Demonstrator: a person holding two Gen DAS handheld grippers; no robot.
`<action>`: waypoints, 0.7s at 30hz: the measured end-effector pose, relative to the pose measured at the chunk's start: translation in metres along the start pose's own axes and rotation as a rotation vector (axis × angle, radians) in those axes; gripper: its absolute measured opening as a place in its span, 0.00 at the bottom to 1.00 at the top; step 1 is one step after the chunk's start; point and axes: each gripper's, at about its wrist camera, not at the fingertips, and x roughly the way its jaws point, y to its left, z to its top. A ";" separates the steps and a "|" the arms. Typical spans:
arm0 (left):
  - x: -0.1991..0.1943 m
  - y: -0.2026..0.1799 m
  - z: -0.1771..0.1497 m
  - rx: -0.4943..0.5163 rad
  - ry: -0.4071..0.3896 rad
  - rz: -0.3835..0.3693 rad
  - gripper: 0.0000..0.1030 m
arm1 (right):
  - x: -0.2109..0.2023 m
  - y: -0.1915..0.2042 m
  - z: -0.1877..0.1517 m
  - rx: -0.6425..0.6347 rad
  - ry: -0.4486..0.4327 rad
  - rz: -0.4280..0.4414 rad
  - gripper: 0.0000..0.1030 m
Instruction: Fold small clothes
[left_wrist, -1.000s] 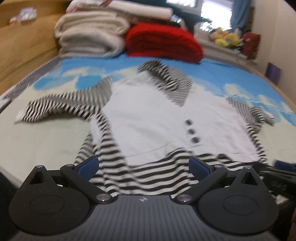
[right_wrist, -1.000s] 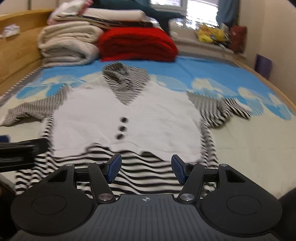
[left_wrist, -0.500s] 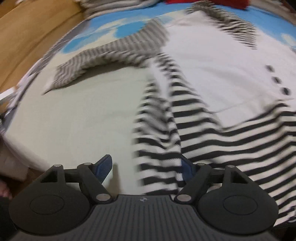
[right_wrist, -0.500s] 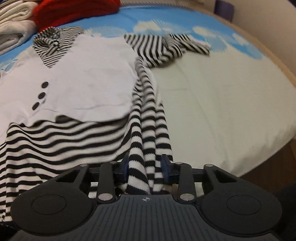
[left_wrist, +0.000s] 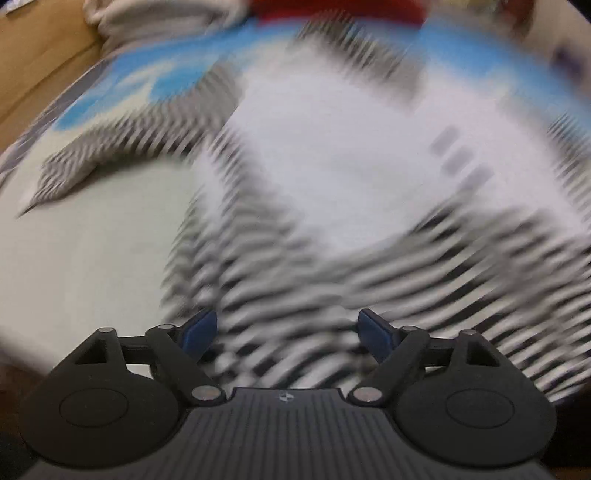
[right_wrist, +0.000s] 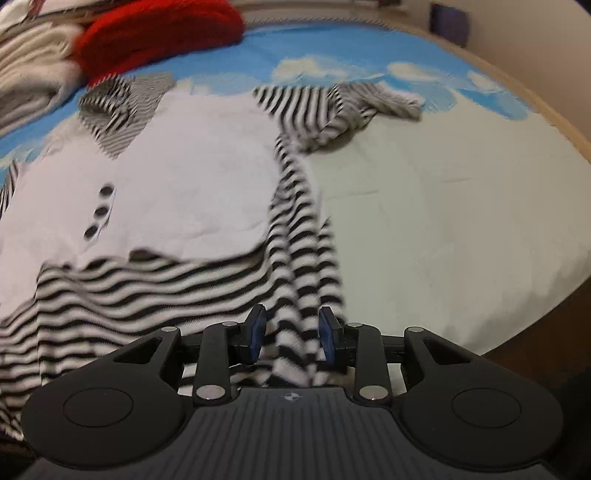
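Left wrist view, blurred: the left gripper (left_wrist: 286, 334), jaws wide and opening, straddles the striped hem of the garment (left_wrist: 332, 158) spread on the bed (left_wrist: 92, 258); no pad presses it.

Right wrist view: the right gripper (right_wrist: 291, 338) pinches the bunched hem corner (right_wrist: 295, 343), probably to lift it for folding.

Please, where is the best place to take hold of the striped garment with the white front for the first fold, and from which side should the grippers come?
Probably the striped bottom hem corners. The garment lies flat, collar far, hem at the near bed edge, so come from that edge, angled down. The right gripper already has the hem corner bunched between its pads; the left gripper, jaws opening, straddles the other corner.
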 end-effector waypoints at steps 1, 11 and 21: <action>0.004 0.007 -0.004 -0.024 0.006 0.032 0.89 | 0.005 0.001 -0.001 -0.003 0.032 -0.010 0.32; -0.007 0.020 0.006 -0.107 -0.026 0.106 0.88 | 0.013 -0.005 -0.005 -0.005 0.102 -0.096 0.40; -0.096 0.050 0.085 -0.184 -0.456 -0.028 0.88 | -0.055 0.002 0.031 0.011 -0.271 -0.058 0.40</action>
